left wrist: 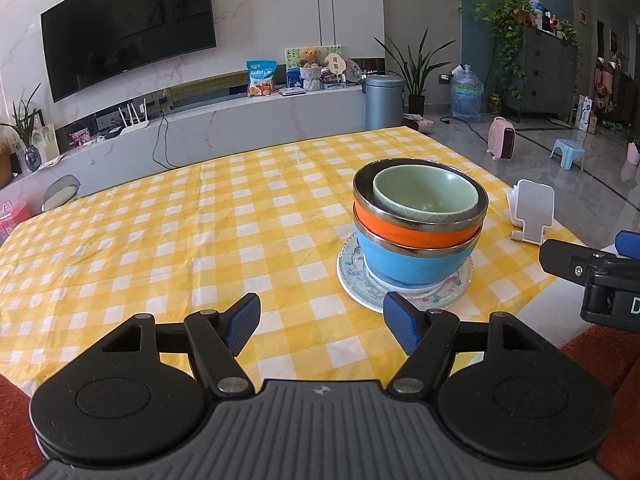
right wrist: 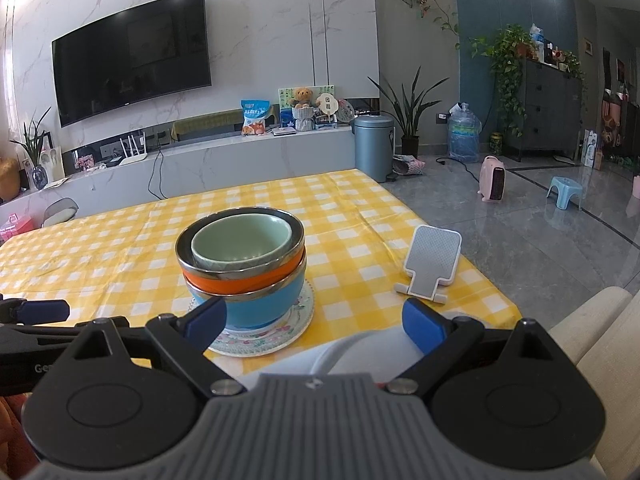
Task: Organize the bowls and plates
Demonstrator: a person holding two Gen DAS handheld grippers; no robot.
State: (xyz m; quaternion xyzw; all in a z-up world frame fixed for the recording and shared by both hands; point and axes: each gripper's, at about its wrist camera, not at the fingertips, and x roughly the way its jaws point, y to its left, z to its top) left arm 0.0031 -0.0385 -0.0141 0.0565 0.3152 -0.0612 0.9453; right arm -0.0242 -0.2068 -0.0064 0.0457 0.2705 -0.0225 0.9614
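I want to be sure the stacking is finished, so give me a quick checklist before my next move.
1. Left tool open and empty: ok.
2. Right tool open and empty: ok.
3. Green bowl nested in orange bowl, orange in blue bowl: ok.
4. Blue bowl on floral plate: ok.
5. Stack level: not ok, the upper bowls look slightly tilted.
6. Phone stand apart from the stack: ok.

A home living room: wall television [right wrist: 132,56], houseplants [right wrist: 404,112], checkered table [right wrist: 120,240].
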